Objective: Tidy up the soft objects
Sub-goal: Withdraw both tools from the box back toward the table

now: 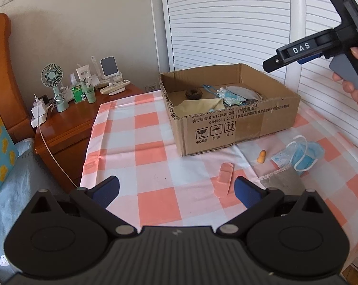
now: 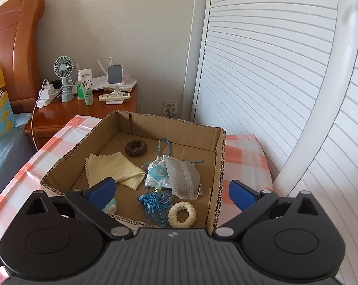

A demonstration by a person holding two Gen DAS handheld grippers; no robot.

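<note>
A cardboard box stands on the checked table; it also shows in the right wrist view. Inside lie a yellow cloth, a dark scrunchie, a blue sachet with tassel, a grey lace pouch and a cream scrunchie. On the table near the box lie a pink plaster, an orange earplug, a blue face mask and a grey lace cloth. My left gripper is open and empty above the table. My right gripper is open and empty over the box.
A wooden nightstand at the left holds a small fan, bottles, a charger and a remote. A bed lies at the lower left. White louvred doors stand behind the table. The right gripper's body hangs above the box.
</note>
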